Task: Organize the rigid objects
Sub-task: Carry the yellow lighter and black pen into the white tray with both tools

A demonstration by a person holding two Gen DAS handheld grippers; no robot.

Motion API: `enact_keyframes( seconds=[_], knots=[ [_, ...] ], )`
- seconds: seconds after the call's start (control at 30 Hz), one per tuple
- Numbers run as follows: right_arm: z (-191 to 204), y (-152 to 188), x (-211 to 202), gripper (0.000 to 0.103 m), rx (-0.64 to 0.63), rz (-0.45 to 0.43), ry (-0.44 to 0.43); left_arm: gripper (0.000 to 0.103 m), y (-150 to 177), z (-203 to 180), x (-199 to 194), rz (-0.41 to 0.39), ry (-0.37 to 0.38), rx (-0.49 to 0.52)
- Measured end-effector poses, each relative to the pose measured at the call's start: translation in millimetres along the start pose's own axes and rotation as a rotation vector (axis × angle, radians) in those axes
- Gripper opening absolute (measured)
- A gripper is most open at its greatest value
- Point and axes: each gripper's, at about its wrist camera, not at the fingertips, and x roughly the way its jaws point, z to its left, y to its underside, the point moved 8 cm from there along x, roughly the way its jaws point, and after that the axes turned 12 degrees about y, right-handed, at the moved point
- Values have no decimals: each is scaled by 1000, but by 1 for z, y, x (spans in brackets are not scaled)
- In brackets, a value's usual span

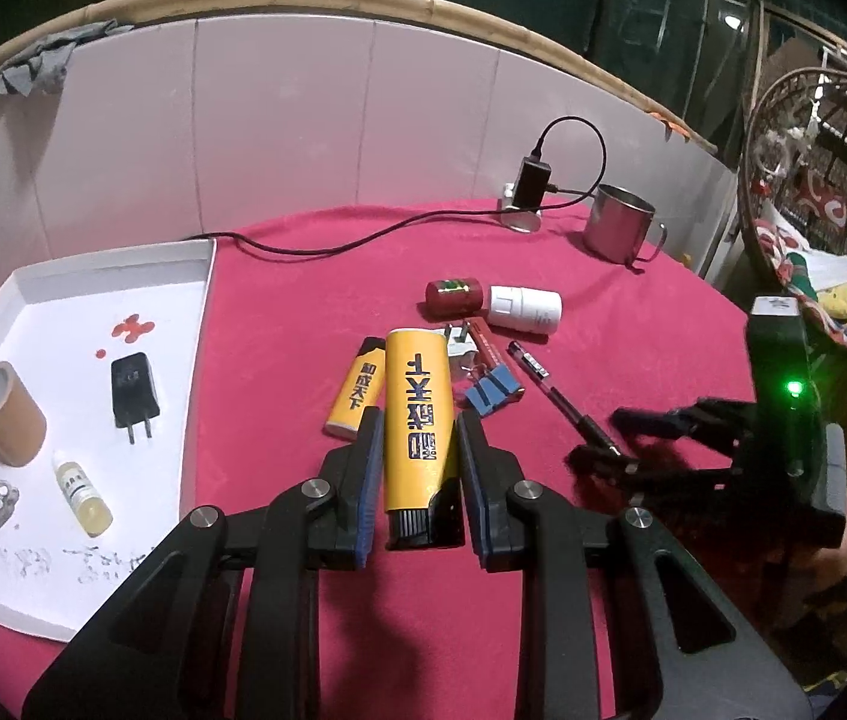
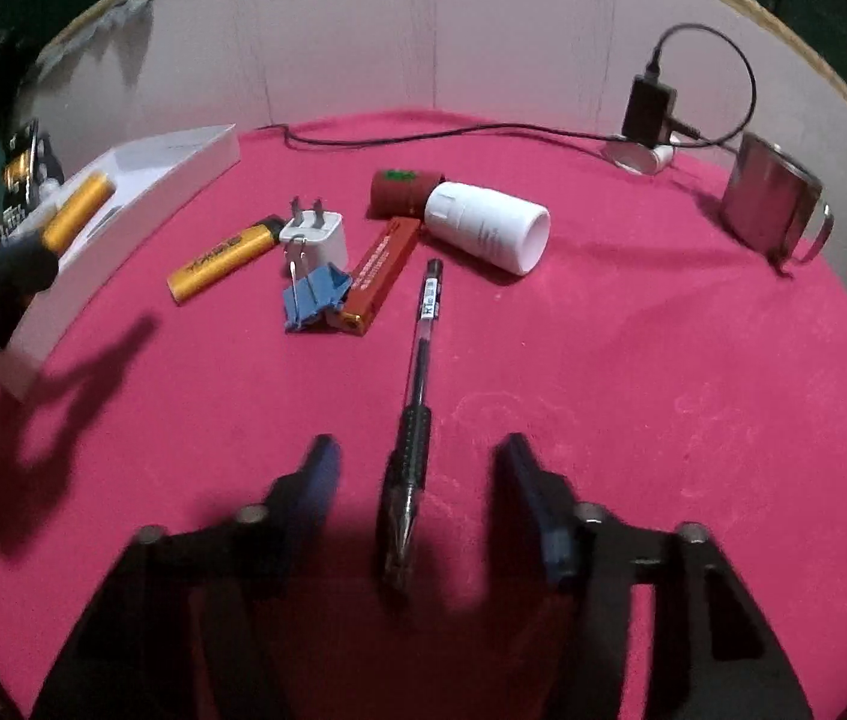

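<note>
Round table under crimson cloth (image 2: 633, 360), white panel behind. Left edge — shallow white tray (image 1: 207, 294). Centre cluster on cloth: small yellow lighter (image 2: 222, 258), white plug adapter (image 2: 315, 234), blue binder clip (image 2: 315, 297), red lighter (image 2: 378, 267), black-tipped pen (image 2: 420, 360), white bottle on its side (image 2: 486, 227), dark red cylinder (image 2: 399, 192) just behind it. Far right — steel mug (image 2: 768, 201), black charger (image 2: 645, 105) on white stand, cable (image 2: 423, 133) trailing across cloth.
</note>
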Motion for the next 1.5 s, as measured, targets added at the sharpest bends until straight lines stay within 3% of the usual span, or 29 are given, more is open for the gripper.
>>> enact_keyframes(
  seconds=[0.03,0.2,0.4,0.7,1.5],
  knots=[
    [1,-1,-2,11,0,-1,-21,24,0,0,0,-2,1,-4],
    [-9,-6,-11,10,82,-25,-61,24,-3,-1,-9,-26,-2,1],
    [-28,-37,-54,10,184,-150,-119,24,-9,-1,-19,-61,-6,3],
    [-5,-62,-86,10,135,-240,-132,24,-19,6,-41,-118,-40,10],
    [58,-95,-106,10,-6,-305,-155,24,-11,77,-104,-236,-131,-134]
  ],
)
